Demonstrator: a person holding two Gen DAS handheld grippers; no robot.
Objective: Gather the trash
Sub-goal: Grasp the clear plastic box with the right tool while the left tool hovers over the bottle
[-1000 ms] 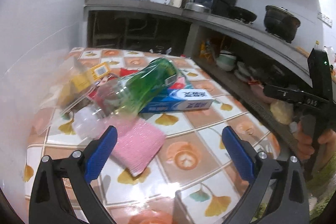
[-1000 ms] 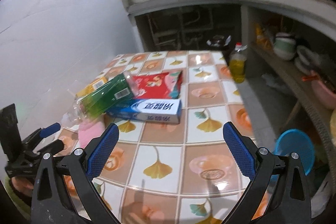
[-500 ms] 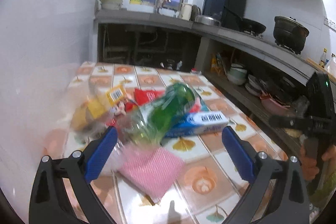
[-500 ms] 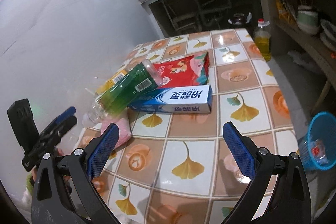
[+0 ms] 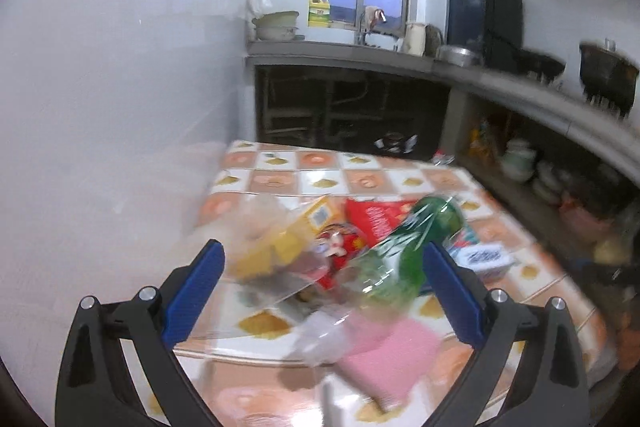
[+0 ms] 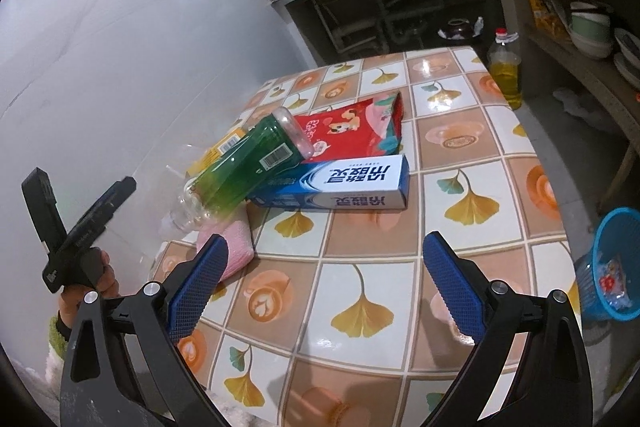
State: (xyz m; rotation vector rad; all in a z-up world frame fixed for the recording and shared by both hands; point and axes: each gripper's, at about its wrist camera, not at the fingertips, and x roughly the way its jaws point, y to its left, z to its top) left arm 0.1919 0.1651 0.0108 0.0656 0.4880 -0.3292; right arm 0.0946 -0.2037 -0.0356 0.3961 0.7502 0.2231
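Showing solely rightward: blue basket (image 6: 614, 263).

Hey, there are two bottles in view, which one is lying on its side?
The green plastic bottle, tipped over on the table, resting across the blue toothpaste box. The oil bottle with the red cap stands upright beyond the table's far edge.

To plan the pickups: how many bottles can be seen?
2. A green bottle lies tilted on the blue box; an oil bottle stands beyond the table's far right edge. Others may be hidden.
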